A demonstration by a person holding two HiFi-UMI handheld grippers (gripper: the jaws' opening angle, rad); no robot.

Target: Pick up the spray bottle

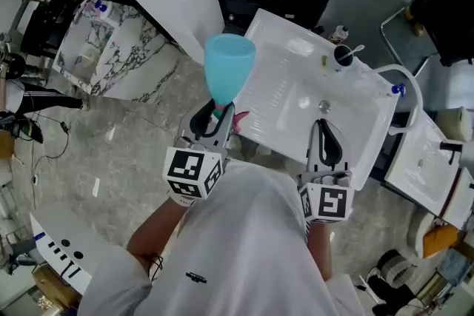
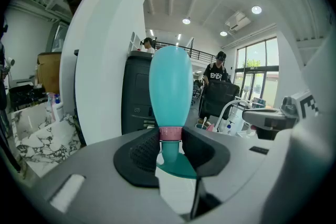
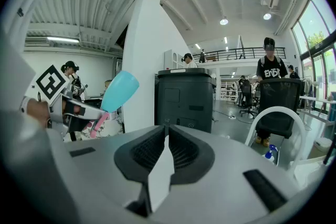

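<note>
Turquoise spray bottle [image 1: 229, 67] is off every surface, clamped at its pink collar [image 2: 170, 134] by the left tool [image 1: 219, 115]. The body sticks out past the jaw tips and the head end sits between the pads. Pick-up judged essentially done, with no step visibly left except carrying it. The bottle hangs over the floor [image 1: 133, 144], just off the near-left corner of the white sink [image 1: 281, 96]. Right tool [image 1: 328, 146] is pinched together and empty, above the sink's near edge, well apart from the bottle.

Your left gripper [image 1: 222, 112] and right gripper [image 1: 324, 125] have black jaws; behind them sit white cubes [image 1: 194, 172] with black square markers; your shirt [image 1: 244, 248] is white, with a small dark logo [image 1: 195, 277].
</note>
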